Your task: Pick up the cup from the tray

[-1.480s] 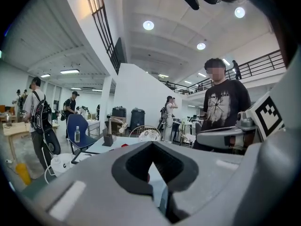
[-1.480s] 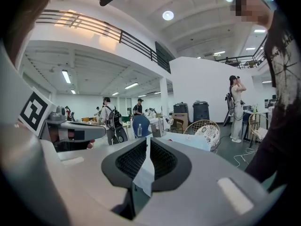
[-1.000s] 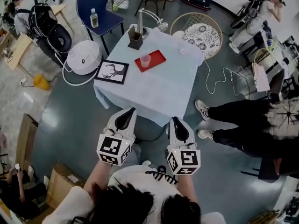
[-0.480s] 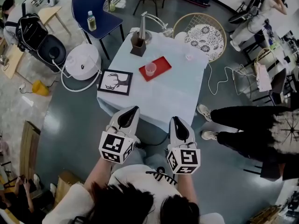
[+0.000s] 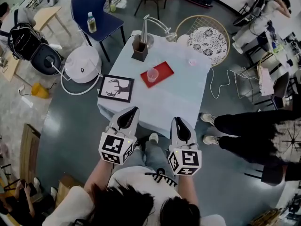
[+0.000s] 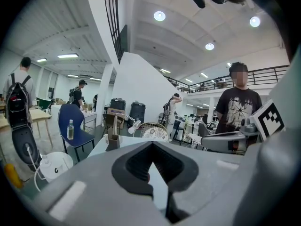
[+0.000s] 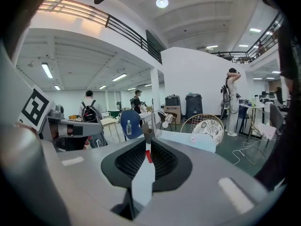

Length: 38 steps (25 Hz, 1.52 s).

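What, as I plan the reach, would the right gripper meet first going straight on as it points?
Probably the near edge of the cloth-covered table; the right gripper aims slightly down. The cup on the red tray lies beyond. Depth unclear.

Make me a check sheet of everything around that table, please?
Surface: table covered with a pale cloth.
Job's things: pinkish cup upright on the red tray, untouched.
Clutter: framed deer picture at the table's left edge; brown holder; desk lamp; small clear cup.
Grippers: left gripper and right gripper both shut and empty, far from the tray.
Cables: white cord on the floor right of the table; another by the white appliance.
Surroundings: blue chair with a bottle on it; wicker chair; a person standing at right.
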{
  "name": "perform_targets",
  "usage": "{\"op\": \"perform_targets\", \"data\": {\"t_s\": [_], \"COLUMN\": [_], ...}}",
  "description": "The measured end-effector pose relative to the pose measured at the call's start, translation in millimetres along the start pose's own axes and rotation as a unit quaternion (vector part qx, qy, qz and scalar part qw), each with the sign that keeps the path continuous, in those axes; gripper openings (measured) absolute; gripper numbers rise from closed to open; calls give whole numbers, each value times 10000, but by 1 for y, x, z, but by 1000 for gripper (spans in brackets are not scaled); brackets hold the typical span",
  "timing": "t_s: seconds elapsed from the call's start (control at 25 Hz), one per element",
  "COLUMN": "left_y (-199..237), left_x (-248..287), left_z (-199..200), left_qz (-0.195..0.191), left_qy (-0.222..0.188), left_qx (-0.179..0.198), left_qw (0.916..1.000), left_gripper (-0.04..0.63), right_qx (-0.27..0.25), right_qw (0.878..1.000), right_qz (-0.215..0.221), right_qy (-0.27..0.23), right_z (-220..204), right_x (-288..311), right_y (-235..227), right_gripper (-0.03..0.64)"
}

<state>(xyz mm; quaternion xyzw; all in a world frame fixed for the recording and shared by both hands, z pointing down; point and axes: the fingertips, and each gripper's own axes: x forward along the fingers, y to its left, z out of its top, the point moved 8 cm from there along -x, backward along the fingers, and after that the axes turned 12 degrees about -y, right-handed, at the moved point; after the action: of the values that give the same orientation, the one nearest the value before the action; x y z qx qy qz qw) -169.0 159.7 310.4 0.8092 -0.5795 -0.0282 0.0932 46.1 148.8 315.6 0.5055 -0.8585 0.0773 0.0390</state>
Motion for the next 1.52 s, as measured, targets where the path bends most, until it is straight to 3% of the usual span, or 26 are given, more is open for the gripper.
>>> {"op": "perform_targets", "data": {"t_s": [0.28, 0.76, 1.04, 1.24, 1.52], "left_y": [12, 45, 67, 78, 92], "left_x": [25, 95, 134, 159, 186], "left_z": [-4, -25, -51, -76, -107], "left_qz": [96, 504, 655, 686, 740], "left_qy": [99, 370, 614, 775, 921], "left_qx": [-17, -196, -193, -90, -105], "left_qw": [9999, 9978, 9958, 9946, 9929], "left_gripper": [0, 0, 0, 0, 0], "right_qx": [88, -51, -20, -306, -355], "right_qw": [9992, 9920, 9879, 9815, 9790], "right_qz": [374, 1220, 1459, 1755, 1792], "right_qy": [77, 313, 521, 707, 901], "right_z": [-3, -20, -55, -82, -120], "right_x": [34, 127, 182, 217, 258], "right_y": [-10, -37, -50, -53, -55], "right_gripper": [86, 299, 337, 365, 376]}}
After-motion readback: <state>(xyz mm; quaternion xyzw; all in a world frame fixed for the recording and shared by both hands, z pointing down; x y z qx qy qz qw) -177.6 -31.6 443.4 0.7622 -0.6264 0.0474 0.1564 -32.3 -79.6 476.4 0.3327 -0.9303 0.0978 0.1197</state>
